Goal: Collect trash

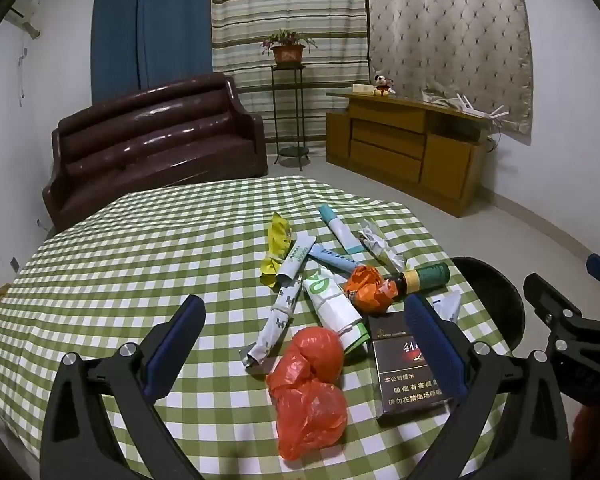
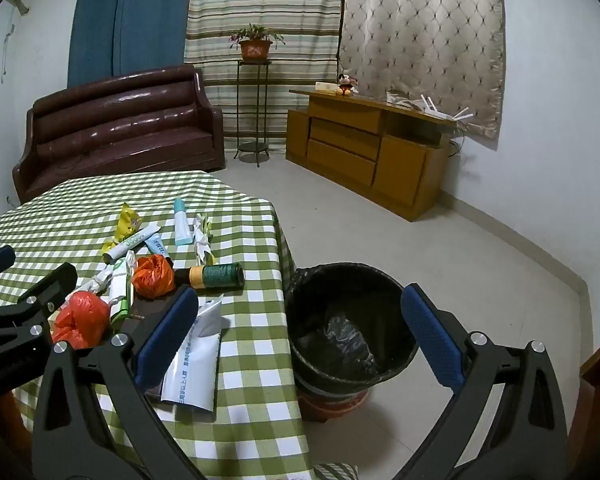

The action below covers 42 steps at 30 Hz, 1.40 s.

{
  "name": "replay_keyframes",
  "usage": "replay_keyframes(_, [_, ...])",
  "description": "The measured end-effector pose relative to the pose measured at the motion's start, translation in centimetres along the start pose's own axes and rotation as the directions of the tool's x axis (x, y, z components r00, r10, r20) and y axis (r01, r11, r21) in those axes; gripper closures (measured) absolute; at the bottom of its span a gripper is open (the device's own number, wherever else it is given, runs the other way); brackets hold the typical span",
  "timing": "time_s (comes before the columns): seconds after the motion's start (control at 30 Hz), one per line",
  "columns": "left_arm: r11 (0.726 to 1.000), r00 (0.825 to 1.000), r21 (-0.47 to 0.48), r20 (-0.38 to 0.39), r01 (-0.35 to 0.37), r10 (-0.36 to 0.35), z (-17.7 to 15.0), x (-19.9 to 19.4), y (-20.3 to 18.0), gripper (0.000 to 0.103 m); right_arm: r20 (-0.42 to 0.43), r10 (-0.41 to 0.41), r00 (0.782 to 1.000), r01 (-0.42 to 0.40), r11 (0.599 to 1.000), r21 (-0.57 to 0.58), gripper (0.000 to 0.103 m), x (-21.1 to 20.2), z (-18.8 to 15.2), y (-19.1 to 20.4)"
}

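Trash lies heaped on the green checked table: a red plastic bag, a dark cigarette pack, an orange bag, a small dark bottle, several tubes and wrappers. My left gripper hovers open above the red bag and the pack, touching neither. My right gripper is open too, hanging over the table's right edge and the black-lined bin on the floor. A white packet lies by its left finger. The same bottle and red bag show there.
A brown sofa stands behind the table, a wooden cabinet at the back right, a plant stand between them. Pale tiled floor spreads right of the table around the bin.
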<state>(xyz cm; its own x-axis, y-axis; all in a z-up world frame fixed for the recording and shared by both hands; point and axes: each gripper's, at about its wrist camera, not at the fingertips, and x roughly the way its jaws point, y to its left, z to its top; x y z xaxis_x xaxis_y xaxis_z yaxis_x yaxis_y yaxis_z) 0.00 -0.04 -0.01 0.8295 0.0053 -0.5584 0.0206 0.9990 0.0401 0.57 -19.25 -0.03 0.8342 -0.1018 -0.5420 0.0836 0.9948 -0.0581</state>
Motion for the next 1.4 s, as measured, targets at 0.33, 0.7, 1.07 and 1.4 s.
replay_keyframes(0.33, [1.000,1.000,0.001,0.004,0.003,-0.003,0.05,0.00,0.16,0.006,0.001,-0.001,1.000,0.001,1.000,0.000,0.004,-0.02,-0.01,0.04])
replay_keyframes(0.7, [1.000,1.000,0.007,0.018,-0.011,0.011,0.55,-0.57,0.17,0.006,0.002,0.000,1.000,0.000,1.000,0.000,0.004,0.06,-0.01,0.02])
replay_keyframes(1.07, [1.000,1.000,-0.004,0.002,-0.007,0.007,0.41,-0.09,0.39,0.006,0.000,0.001,1.000,-0.001,1.000,0.002,0.004,0.14,-0.05,0.07])
replay_keyframes(1.4, [1.000,1.000,-0.008,-0.001,-0.008,0.008,0.26,0.11,0.46,0.006,0.001,0.000,1.000,0.000,1.000,0.002,0.004,0.13,-0.08,0.11])
